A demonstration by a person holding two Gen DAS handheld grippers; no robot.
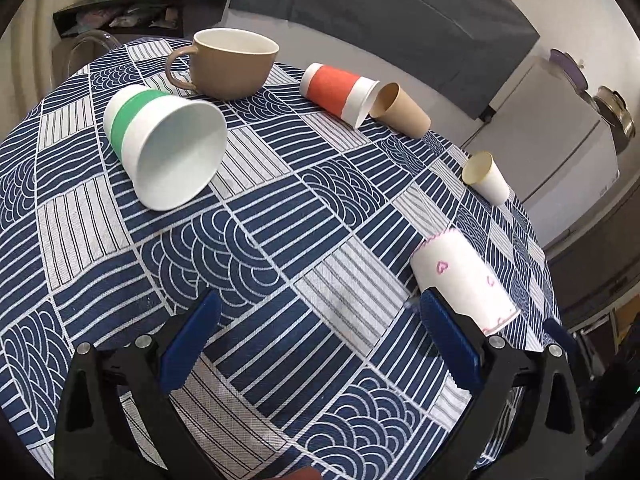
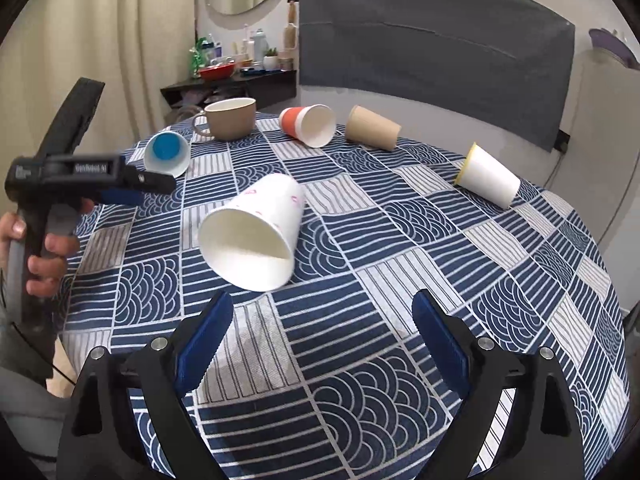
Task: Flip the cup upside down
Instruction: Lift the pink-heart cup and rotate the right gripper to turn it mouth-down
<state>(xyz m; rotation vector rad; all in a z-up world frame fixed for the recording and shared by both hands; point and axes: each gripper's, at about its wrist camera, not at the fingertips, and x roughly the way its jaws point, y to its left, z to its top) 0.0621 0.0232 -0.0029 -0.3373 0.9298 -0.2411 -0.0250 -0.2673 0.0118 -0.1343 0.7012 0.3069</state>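
Several paper cups lie on their sides on a round table with a blue patterned cloth [image 1: 280, 208]. A white cup with pink hearts [image 1: 464, 280] lies just beyond my left gripper's right finger; in the right wrist view it [image 2: 256, 232] lies just ahead of my right gripper, mouth toward me. My left gripper [image 1: 316, 312] is open and empty above the cloth. My right gripper [image 2: 322, 312] is open and empty. A white cup with a green band [image 1: 168, 144] lies at the left. My left gripper [image 2: 132, 188] also shows at the left of the right wrist view, in a hand.
A tan mug [image 1: 228, 64] stands upright at the far side. An orange-banded cup [image 1: 340, 94], a brown cup [image 1: 402, 110] and a small yellow-rimmed white cup [image 1: 486, 178] lie on their sides. A grey chair back [image 2: 432, 48] stands behind the table. The table edge falls away at the right.
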